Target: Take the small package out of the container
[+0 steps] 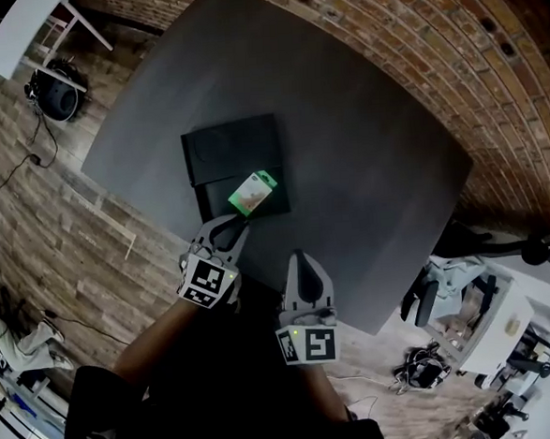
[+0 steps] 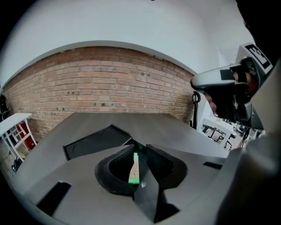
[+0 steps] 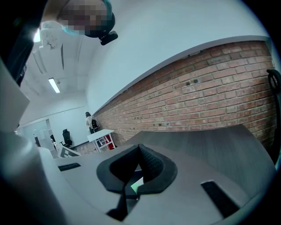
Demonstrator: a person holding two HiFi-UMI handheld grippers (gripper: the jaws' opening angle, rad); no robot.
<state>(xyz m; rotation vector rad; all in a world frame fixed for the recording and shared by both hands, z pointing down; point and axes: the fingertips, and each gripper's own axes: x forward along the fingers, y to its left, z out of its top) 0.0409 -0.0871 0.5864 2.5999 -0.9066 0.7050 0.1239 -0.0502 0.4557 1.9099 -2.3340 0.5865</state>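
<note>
A flat black container (image 1: 225, 152) lies on the dark grey table (image 1: 365, 161). The small package (image 1: 252, 193), green and white, hangs tilted over the container's near right corner. My left gripper (image 1: 232, 226) is shut on its near edge. In the left gripper view the package (image 2: 134, 170) stands edge-on between the jaws of my left gripper (image 2: 137, 146), and the container (image 2: 94, 140) lies beyond. My right gripper (image 1: 298, 257) hovers over the table's near edge, apart from the package. Its jaws (image 3: 139, 149) are shut on nothing.
A brick wall (image 1: 403, 36) runs along the table's far side. A black chair (image 1: 464, 238) and a white desk with cables (image 1: 470, 322) stand to the right. A round black object (image 1: 55, 93) sits on the wooden floor at the left.
</note>
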